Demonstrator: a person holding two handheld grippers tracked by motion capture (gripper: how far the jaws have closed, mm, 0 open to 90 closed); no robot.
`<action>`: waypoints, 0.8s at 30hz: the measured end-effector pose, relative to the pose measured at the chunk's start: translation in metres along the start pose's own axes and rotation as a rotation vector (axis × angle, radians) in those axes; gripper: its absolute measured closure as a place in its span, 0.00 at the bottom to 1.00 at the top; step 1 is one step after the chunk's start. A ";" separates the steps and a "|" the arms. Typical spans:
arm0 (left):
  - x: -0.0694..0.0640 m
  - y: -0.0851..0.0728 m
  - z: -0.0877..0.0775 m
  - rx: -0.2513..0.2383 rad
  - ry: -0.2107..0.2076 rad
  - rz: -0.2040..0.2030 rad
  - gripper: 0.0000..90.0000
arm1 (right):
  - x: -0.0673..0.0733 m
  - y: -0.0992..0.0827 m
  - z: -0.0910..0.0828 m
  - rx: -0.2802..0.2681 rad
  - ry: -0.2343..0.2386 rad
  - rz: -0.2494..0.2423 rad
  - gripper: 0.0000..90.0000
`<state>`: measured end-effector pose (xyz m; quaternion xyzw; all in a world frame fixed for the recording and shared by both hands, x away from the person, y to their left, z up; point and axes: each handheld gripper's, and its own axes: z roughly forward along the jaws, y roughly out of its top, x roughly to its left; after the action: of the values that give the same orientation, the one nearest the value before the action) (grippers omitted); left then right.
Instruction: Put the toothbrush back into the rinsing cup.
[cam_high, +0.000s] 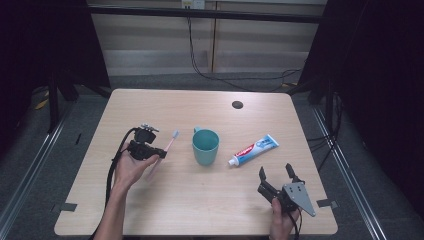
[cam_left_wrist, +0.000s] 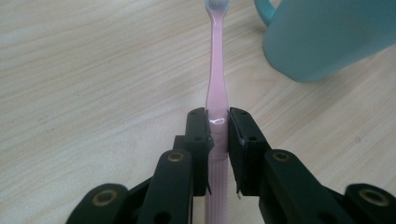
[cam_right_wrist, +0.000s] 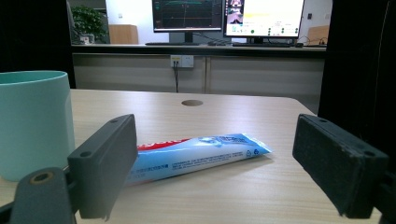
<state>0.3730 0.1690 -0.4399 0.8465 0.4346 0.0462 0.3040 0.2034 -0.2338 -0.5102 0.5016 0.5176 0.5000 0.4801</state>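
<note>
Pink translucent plastic toothbrush (cam_left_wrist: 216, 88) sits clamped between the two black jaws of your left gripper (cam_left_wrist: 216, 122), gripped on the lower handle so the long neck and the white bristle head run out ahead toward the top centre of the left gripper view. That hold low on the handle leaves the working end free, which judged from here suits dropping it head-up or head-down into the teal plastic cup with a handle (cam_high: 205, 146). In the high view the left gripper (cam_high: 159, 155) is left of centre with the brush slanting up and right toward the cup; whether the brush is clear of the light wooden table (cam_high: 150, 210) I cannot tell for sure. The cup stands upright at mid-frame, mouth open, just beside the brush head. Right of the cup lies the white, blue and red toothpaste tube (cam_high: 253, 149), flat, cap end toward lower left. Your right gripper (cam_high: 275, 173) rests near the lower right of the high view, jaws spread wide and empty, aimed at the tube, probably staged for picking it up.
</note>
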 end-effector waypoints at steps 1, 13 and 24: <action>0.000 -0.001 0.000 -0.015 -0.006 0.006 0.88 | 0.000 0.000 0.000 0.000 0.000 0.000 0.15; -0.004 -0.007 -0.019 -0.226 -0.032 0.002 0.87 | 0.000 0.000 0.000 0.000 -0.001 -0.001 0.15; -0.008 -0.010 -0.029 -0.362 -0.065 0.003 0.87 | 0.000 0.000 0.000 0.000 -0.001 0.000 0.15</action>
<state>0.3505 0.1812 -0.4204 0.7796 0.4079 0.0966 0.4653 0.2032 -0.2339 -0.5102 0.5018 0.5174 0.4998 0.4804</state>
